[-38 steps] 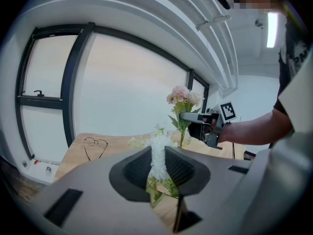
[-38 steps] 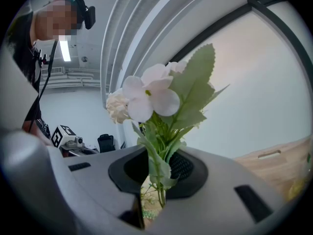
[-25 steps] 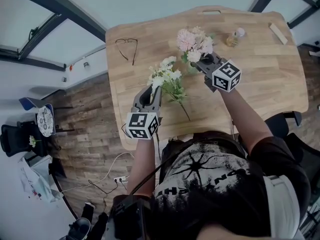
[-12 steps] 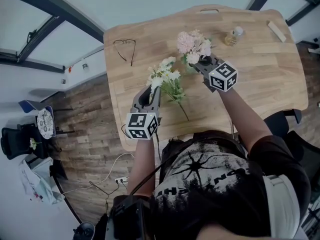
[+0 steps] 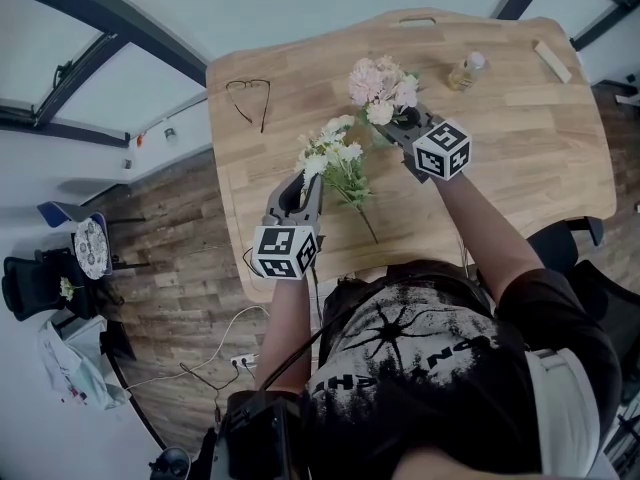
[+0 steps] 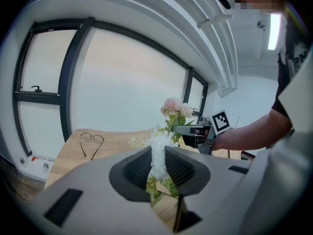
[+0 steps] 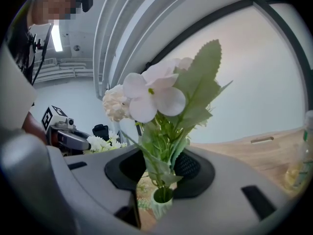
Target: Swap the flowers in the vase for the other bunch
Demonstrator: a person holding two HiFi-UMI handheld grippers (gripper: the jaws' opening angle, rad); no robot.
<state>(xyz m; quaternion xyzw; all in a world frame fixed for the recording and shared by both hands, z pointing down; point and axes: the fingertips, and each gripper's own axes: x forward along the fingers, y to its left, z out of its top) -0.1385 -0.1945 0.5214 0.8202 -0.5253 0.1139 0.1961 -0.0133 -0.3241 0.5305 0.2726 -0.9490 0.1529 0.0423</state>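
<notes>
— How far along are we with the swap?
— Our right gripper has its fingers closed on the pink bunch, whose stems reach into the vase mouth just below them. Our left gripper is clamped on the white bunch, left of those fingers, over the counter.
— Going in or coming out?
— We can't tell: pink leaving for white, or pink replacing it.

— Any writing you can read?
— None. The shirt at lower centre has printed letters, too warped to make out. Cubes on the left gripper and right gripper bear only black-and-white square patterns.
</notes>
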